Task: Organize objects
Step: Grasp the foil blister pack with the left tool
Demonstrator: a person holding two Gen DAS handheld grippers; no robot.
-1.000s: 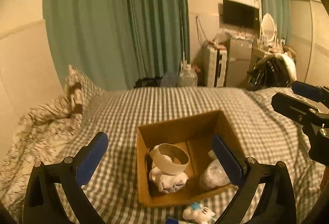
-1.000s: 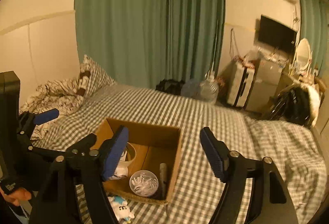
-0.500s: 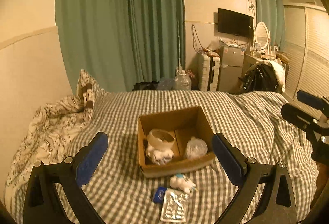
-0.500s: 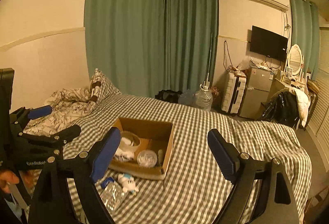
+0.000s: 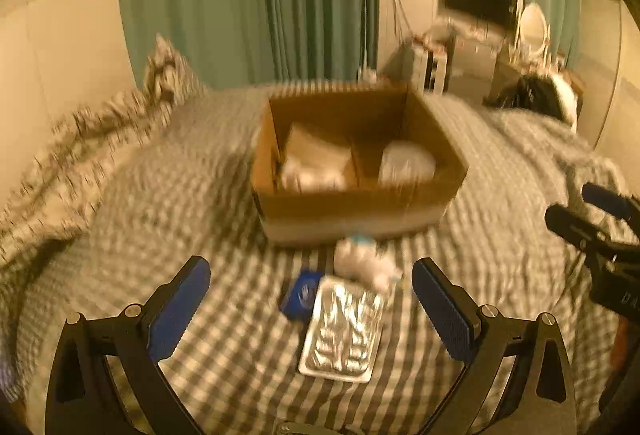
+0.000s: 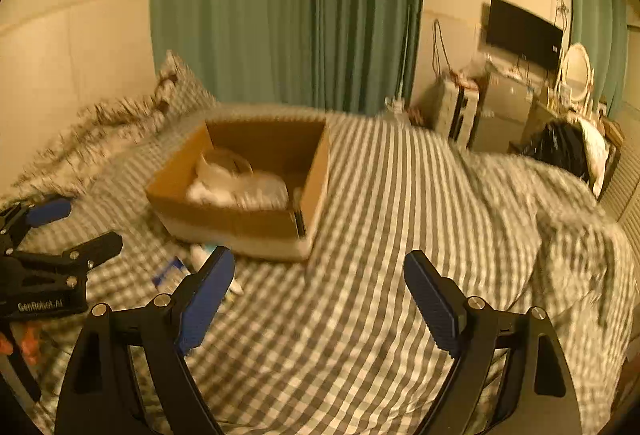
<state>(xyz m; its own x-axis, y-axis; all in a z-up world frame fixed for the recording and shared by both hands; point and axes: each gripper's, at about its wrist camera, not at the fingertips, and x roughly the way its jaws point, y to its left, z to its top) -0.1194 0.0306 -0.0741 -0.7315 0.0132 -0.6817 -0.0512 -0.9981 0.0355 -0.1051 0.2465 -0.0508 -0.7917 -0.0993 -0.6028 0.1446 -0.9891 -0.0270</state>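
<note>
A brown cardboard box (image 5: 352,205) sits on the checked bed and holds a white tape roll (image 6: 224,161), white cloth and a clear round container (image 5: 406,163). In front of it lie a small white figure (image 5: 362,261), a blue packet (image 5: 302,295) and a silver blister pack (image 5: 342,331). My left gripper (image 5: 310,305) is open and empty, low over these loose items. My right gripper (image 6: 316,299) is open and empty over bare bedding, right of the box (image 6: 240,223). Both views are motion-blurred.
A rumpled patterned duvet and pillow (image 5: 80,147) lie at the left. Green curtains (image 6: 288,7) hang behind the bed. A fridge, TV and mirror (image 6: 520,75) stand at the right. The checked cover (image 6: 400,215) stretches to the right of the box.
Both grippers pulled back and up from the box, then came down and forward again. The loose items in front of the box came into view. Both stayed open.
</note>
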